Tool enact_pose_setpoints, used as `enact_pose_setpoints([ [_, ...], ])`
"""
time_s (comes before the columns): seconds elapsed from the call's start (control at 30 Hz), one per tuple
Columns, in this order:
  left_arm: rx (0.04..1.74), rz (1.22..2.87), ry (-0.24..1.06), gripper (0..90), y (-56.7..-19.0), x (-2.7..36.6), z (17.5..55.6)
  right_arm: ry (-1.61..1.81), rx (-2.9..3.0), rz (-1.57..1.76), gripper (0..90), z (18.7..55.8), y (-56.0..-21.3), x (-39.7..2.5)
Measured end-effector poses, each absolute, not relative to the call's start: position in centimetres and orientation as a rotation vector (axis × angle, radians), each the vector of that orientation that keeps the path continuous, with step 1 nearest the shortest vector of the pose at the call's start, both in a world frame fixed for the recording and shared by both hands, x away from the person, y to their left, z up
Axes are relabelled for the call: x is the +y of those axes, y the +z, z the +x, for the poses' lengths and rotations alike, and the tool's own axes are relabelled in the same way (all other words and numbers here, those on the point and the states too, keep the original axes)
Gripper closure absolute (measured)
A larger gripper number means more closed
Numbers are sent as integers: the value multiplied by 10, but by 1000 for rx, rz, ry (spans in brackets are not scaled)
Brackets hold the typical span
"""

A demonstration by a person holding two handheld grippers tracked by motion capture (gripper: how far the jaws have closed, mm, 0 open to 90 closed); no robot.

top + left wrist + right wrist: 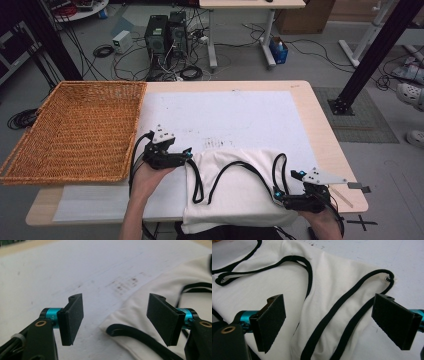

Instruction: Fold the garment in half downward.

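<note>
A white bag (240,192) with black straps (220,180) lies flat at the near edge of the surface (320,135), on the white sheet (240,115) that covers most of the top. Its lower edge hangs a little over the near side, toward the person. The straps loop across the cloth in 2 long curves.

The left gripper (187,153) sits just beside the bag's upper left corner, held in the person's left hand (150,177). In the left gripper view its jaws stand wide apart, holding nothing, with that corner of the bag (140,315) and the end of a black strap (125,332) lying between and below them. A patch of faint dark marks (125,285) shows on the sheet a little farther off.

The right gripper (276,194) is at the bag's right side, near the near right corner of the surface, in the person's right hand (322,220). Its jaws are also spread wide and empty. In the right gripper view the cloth (322,290) lies under them, a doubled black strap (342,315) runs up between them, and it loops through an eyelet (388,278) at the bag's corner.

A wicker basket (75,130) rests on the left part of the surface, well apart from the bag, overhanging the left edge.
</note>
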State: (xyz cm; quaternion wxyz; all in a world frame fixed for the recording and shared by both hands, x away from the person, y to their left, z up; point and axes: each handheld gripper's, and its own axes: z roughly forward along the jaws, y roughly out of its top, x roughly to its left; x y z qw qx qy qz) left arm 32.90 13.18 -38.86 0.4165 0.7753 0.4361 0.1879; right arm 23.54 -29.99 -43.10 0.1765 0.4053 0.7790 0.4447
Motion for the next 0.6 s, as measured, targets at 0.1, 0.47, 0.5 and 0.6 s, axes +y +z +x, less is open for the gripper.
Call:
enact_pose_setpoints([
  [0.1, 1150, 1967, 409, 327, -402, 132, 342, 1250, 2214, 1135, 117, 238, -430, -296],
  [0.47, 1191, 2065, 342, 416, -439, 117, 352, 1215, 2244, 1112, 118, 248, -427, -291],
  [0.5, 1188, 2070, 353, 422, -441, 116, 351, 1211, 2243, 1111, 117, 250, -426, -292],
  [0.6, 1165, 2081, 403, 438, -443, 113, 347, 1200, 2253, 1117, 120, 256, -424, -293],
])
